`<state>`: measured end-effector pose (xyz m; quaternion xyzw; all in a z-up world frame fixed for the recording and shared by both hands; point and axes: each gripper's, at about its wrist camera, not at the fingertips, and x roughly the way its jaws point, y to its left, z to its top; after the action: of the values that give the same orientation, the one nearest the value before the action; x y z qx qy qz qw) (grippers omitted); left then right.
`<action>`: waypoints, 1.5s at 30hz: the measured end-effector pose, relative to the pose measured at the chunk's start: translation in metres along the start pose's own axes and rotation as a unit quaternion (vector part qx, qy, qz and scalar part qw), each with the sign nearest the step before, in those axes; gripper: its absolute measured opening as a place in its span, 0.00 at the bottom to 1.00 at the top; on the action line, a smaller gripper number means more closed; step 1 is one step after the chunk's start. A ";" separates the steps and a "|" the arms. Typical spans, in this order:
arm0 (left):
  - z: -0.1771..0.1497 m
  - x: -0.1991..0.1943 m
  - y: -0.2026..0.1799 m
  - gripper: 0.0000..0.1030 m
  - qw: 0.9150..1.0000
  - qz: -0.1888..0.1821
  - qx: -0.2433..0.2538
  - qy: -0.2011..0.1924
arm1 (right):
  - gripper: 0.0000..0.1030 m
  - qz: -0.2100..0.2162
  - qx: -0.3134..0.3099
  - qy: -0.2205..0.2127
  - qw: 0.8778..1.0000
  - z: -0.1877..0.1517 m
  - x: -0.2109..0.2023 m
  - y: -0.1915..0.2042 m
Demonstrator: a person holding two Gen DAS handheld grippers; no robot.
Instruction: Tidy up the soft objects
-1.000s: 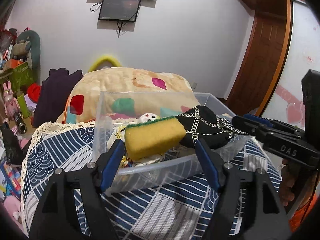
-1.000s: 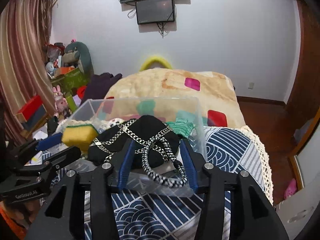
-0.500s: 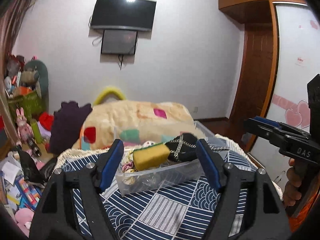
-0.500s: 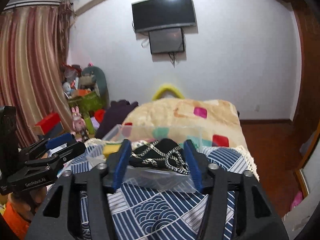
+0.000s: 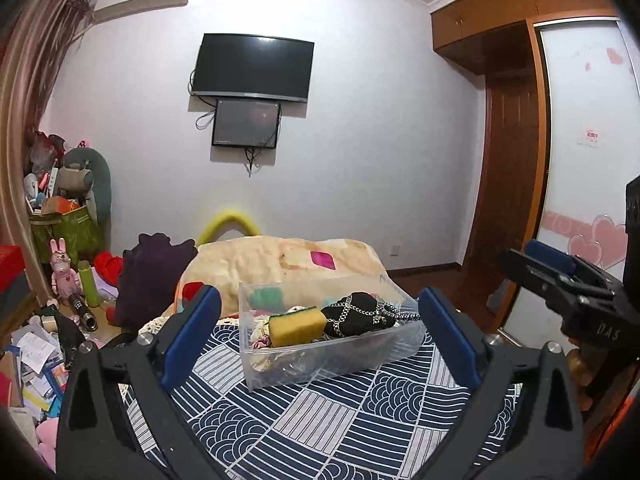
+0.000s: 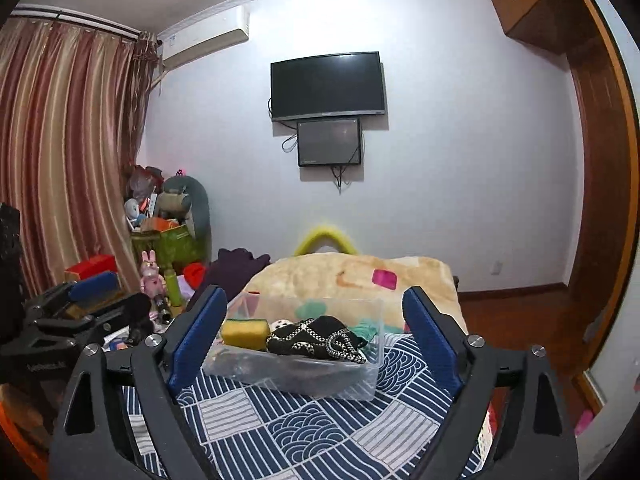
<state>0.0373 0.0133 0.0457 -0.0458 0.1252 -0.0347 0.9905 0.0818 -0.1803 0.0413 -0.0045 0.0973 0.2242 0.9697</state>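
Observation:
A clear plastic bin (image 5: pixel 384 356) stands on the blue patterned cloth (image 5: pixel 320 420); it also shows in the right wrist view (image 6: pixel 320 380). In it lie a yellow sponge with a green top (image 5: pixel 296 326) (image 6: pixel 244 330), a black pouch with a chain strap (image 5: pixel 358 318) (image 6: pixel 316 338), a teal cloth (image 6: pixel 366 330) and other small soft things. My left gripper (image 5: pixel 320 332) is open and empty, well back from the bin. My right gripper (image 6: pixel 316 328) is open and empty, also back from it.
A beige patchwork blanket (image 5: pixel 280 260) lies behind the bin. A dark purple cushion (image 5: pixel 152 272) and toy clutter (image 5: pixel 64 240) are at the left. A wooden wardrobe (image 5: pixel 508 200) stands right. A TV (image 5: pixel 252 66) hangs on the far wall.
Both grippers have pulled back and up from the bin, which now looks smaller. The right jaws have opened wider off the black pouch, which stays in the bin.

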 end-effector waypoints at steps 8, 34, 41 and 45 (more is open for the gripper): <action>-0.004 -0.013 -0.003 1.00 1.000 0.010 0.010 -0.014 | 0.99 -0.004 -0.014 -0.022 1.000 -0.003 -0.010 0.009; -0.011 -0.015 -0.002 1.00 1.000 0.010 0.016 -0.010 | 1.00 -0.001 -0.005 -0.014 1.000 -0.012 -0.014 0.009; -0.012 -0.014 -0.002 1.00 1.000 0.010 0.016 -0.007 | 1.00 -0.001 -0.004 -0.013 1.000 -0.012 -0.014 0.009; -0.012 -0.014 -0.001 1.00 1.000 0.010 0.016 -0.007 | 1.00 -0.001 -0.005 -0.014 1.000 -0.011 -0.015 0.009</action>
<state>0.0204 0.0121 0.0376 -0.0291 0.1181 -0.0266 0.9922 0.0627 -0.1793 0.0335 -0.0059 0.0831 0.2240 0.9710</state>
